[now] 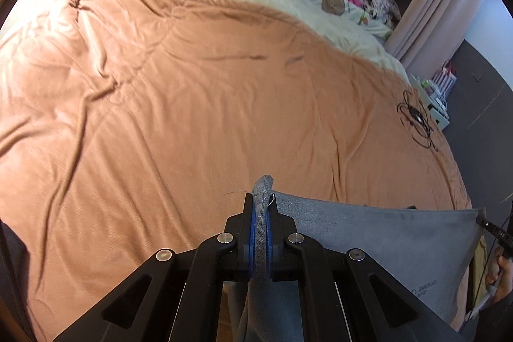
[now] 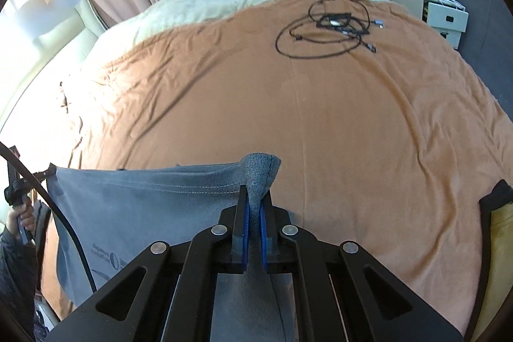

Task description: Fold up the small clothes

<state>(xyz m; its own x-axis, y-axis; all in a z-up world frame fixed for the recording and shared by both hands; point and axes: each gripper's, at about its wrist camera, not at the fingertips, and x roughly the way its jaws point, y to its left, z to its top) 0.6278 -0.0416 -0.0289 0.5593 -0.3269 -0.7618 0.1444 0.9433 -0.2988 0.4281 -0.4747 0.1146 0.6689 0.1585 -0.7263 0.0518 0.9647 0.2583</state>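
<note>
The left gripper (image 1: 261,207) is clamped on one top corner of a grey T-shirt (image 1: 384,242), its blue pads pressed together on a bunched tuft of the fabric, and the right gripper (image 2: 256,197) is clamped the same way on the other top corner, so the garment (image 2: 134,213) hangs between the two as a stretched sheet above the near edge of the bed (image 1: 192,101), which is covered in an orange-brown blanket (image 2: 320,117). The step in hand looks like lifting and spreading the shirt so it can be laid flat for folding. To do it well, both hands should rise evenly and keep the held hem taut without pulling hard enough to drag cloth out of the pads, since each grip has only a small pinch of fabric; the edge between the grippers should stay level so the shirt drapes without a twist. Laying it down should carry it forward onto the open middle of the blanket, short of the coil of black cable (image 2: 330,28) that lies toward the far right corner of the bed. The held edge, a stitched hem, runs side to side between the grippers, roughly parallel to the near edge of the bed, and the shirt's body falls downward from it toward the person; a dark printed logo (image 2: 105,258) shows low on the hanging cloth and looks reversed, so this may be the inner or back face. How long the hanging part is cannot be told, as its lower end is hidden behind the grippers.
</note>
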